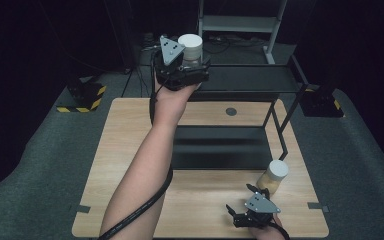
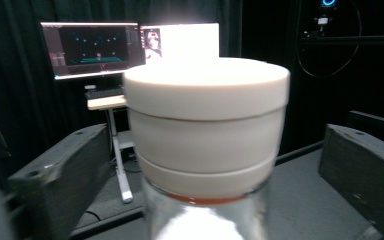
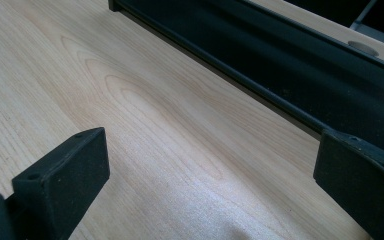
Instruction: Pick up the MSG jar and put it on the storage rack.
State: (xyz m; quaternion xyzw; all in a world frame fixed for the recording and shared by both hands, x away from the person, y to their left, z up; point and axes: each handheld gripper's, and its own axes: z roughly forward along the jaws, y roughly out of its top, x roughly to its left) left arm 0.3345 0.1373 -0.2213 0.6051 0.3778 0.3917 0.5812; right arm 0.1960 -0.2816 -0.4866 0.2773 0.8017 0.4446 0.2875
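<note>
My left tool [image 1: 194, 67] stands with its jaws apart around the jar [image 1: 190, 49] on the top shelf [image 1: 250, 77] of the rack, far left, pads not touching it. My right tool [image 1: 244, 206] rests open on the worktop [image 1: 130, 145], near a second jar [image 1: 274, 176]. If I pull the left tool back crooked, a jaw may catch the jar and tip it off the shelf.

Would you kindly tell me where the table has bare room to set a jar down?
The widest bare patch of the table lies left of the black shelf rack, partly under the forearm. A smaller strip runs along the near edge between that forearm and the right tongs. It is crowded at the near right, around the standing jar.
</note>
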